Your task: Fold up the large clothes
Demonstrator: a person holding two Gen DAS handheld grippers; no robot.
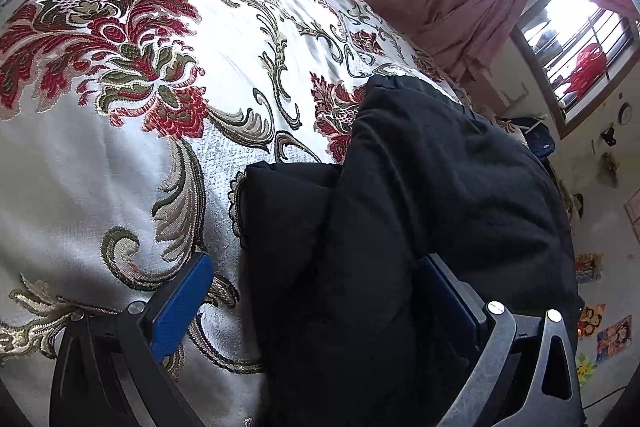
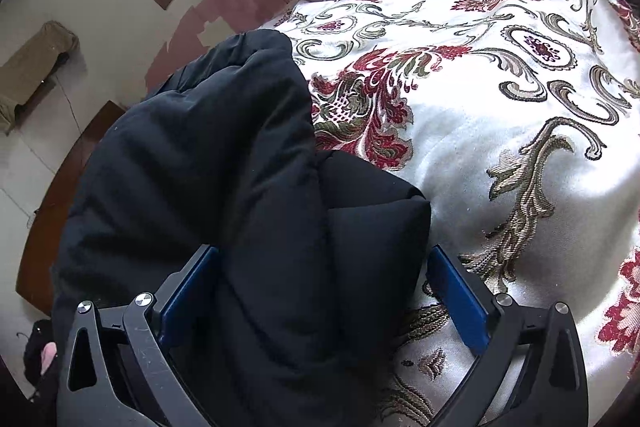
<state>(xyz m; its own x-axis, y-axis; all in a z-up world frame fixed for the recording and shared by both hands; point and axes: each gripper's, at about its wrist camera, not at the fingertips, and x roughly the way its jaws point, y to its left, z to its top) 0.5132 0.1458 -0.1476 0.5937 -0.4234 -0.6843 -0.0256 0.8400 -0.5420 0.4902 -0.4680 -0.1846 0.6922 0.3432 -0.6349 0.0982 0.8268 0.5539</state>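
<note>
Right wrist view: your right gripper (image 2: 324,267) gapes wide around the black jacket (image 2: 224,155). Your left gripper (image 1: 316,275) stands open over it too, on the floral bedspread (image 1: 120,147).

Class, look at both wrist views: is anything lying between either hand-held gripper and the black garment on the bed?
Nothing visible is in the way. The black garment already bulges between the wide-open jaws of the right hand-held gripper, and the left hand-held gripper likewise straddles it. Only the floral bedspread lies around it.
</note>
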